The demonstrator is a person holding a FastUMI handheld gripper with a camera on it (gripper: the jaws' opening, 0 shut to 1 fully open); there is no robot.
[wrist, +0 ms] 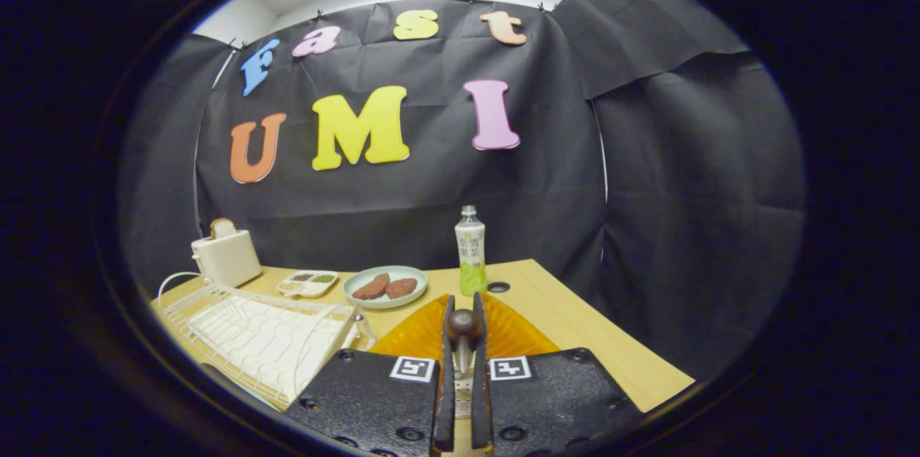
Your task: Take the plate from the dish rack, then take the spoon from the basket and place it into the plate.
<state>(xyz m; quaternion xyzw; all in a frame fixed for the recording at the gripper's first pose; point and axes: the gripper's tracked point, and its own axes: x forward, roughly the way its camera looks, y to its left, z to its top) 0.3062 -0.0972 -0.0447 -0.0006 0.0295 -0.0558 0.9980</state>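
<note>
Between the fingers of the tool (463, 328), clenched on the spoon (463, 324) above the orange plate (420, 335), the grip should hold until lowered onto its centre.

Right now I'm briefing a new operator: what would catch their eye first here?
The gripper is shut on a spoon, held over an orange plate on the table. Beyond it stands a green bottle beside a dish of brown food; an empty white dish rack lies left.
</note>
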